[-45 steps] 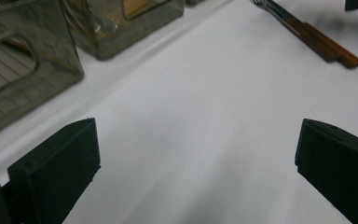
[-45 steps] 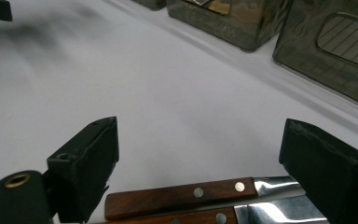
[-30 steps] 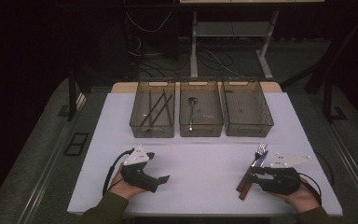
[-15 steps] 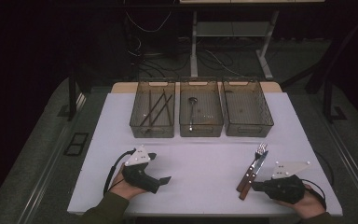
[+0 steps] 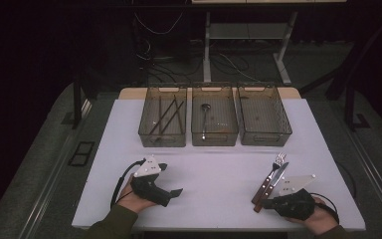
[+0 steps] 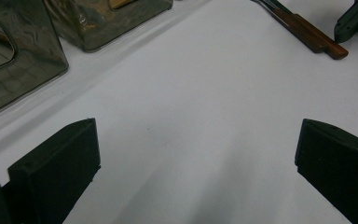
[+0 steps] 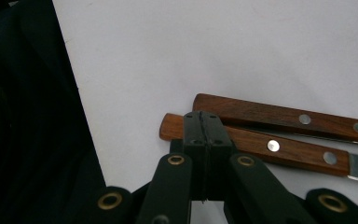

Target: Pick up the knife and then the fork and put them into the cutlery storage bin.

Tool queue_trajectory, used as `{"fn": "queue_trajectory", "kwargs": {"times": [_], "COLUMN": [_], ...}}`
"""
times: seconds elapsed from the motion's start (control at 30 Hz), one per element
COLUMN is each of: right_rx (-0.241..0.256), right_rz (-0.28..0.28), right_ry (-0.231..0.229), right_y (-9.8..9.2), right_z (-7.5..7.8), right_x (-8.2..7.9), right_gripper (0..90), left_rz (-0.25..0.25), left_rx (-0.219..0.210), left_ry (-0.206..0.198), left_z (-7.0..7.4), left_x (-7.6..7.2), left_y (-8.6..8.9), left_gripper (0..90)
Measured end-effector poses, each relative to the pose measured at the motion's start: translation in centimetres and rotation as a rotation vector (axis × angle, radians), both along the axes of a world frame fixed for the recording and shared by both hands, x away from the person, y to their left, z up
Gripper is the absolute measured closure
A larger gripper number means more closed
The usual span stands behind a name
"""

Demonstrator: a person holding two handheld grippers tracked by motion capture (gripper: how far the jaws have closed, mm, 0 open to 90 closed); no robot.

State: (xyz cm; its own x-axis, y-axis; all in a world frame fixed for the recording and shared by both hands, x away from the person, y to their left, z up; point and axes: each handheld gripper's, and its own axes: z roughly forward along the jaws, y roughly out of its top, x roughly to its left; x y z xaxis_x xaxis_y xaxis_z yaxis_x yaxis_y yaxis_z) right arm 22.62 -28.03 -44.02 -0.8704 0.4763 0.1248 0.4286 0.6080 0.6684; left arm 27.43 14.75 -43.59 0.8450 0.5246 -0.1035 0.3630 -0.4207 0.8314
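Note:
A fork (image 5: 273, 171) and a knife (image 5: 270, 189), both with wooden handles, lie side by side on the white table (image 5: 219, 174) at the front right. My right gripper (image 5: 266, 203) rests just behind their handle ends. In the right gripper view its jaws are pressed together with nothing between them. The right gripper (image 7: 203, 128) has its tip over the end of the knife handle (image 7: 284, 149), and the fork handle (image 7: 279, 116) lies just beyond. My left gripper (image 5: 171, 193) rests at the front left. In its own view the left gripper (image 6: 198, 158) stands wide open over bare table.
Three clear bins stand in a row at the back. The left bin (image 5: 146, 130) holds dark sticks, the middle bin (image 5: 225, 132) a spoon, and the right bin (image 5: 263, 117) looks bare inside. The table's front edge runs just behind both hands.
My right gripper has drawn back toward the front edge, off the cutlery handles, which stay lying in place. The left gripper has not moved.

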Motion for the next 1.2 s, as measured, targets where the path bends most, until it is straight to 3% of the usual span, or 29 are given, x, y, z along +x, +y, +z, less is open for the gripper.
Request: {"fn": "queue_trajectory", "kwargs": {"times": [0.67,0.87,1.2], "right_rx": [-0.005,-0.004,-0.012], "right_rz": [0.005,-0.010,-0.010], "right_ry": [-0.016,-0.024,-0.040], "right_y": [1.4,1.1,2.4], "right_z": [-0.2,-0.3,-0.3], "right_x": [1.0,1.2,2.0], "right_gripper": [90.0,90.0,90.0], "left_rz": [-0.004,-0.006,-0.003], "left_rx": [-0.001,0.003,0.001], "left_ry": [-0.001,0.001,-0.001], "left_z": [0.1,0.0,0.1], "left_x": [-0.1,0.0,-0.1], "left_y": [0.0,-0.1,-0.1], "left_gripper": [0.0,0.0,0.0]}}
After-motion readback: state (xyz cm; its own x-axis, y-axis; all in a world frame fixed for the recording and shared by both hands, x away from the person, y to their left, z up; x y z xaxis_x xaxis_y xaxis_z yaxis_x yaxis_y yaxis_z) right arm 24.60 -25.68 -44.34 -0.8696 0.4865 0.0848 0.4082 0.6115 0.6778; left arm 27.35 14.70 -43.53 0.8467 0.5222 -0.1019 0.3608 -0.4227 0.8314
